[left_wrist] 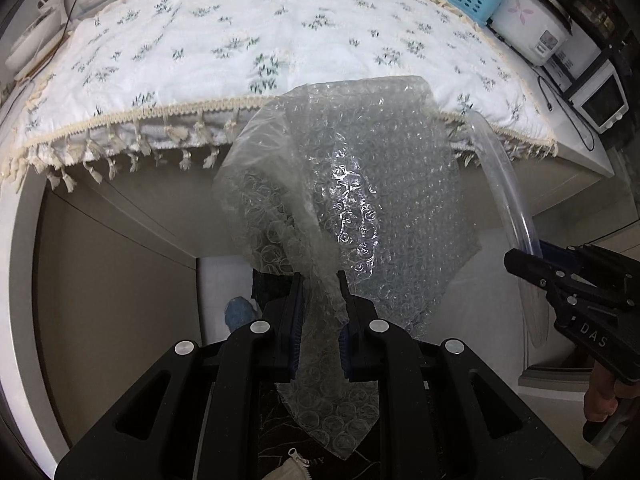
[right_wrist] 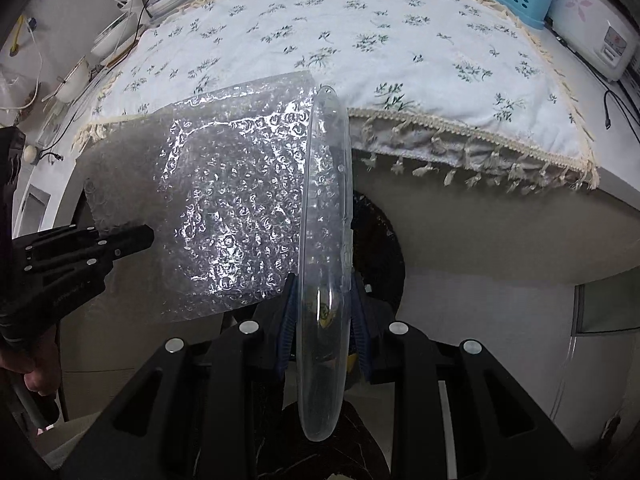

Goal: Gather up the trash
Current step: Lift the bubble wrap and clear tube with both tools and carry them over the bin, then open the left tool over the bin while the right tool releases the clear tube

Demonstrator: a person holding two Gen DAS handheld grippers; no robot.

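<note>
Glossy bubble wrap (left_wrist: pixel 352 184), clear smooth plastic lid (right_wrist: pixel 326 240), tasselled floral cloth (left_wrist: pixel 280 40).

Left hand-held gripper (left_wrist: pixel 320 280) clamps bubble wrap (left_wrist: pixel 360 184) w/ tablecloth (left_wrist: pixel 240 40) behind.

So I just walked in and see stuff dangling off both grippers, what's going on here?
A person is clearing trash with a handheld gripper in each hand. The left gripper is shut on a bunched end of a bubble wrap sheet; the right gripper grips a clear plastic lid by its edge. Both pieces hang in front of the table edge, off the floral tablecloth. Where they will be dropped is not in view.
</note>
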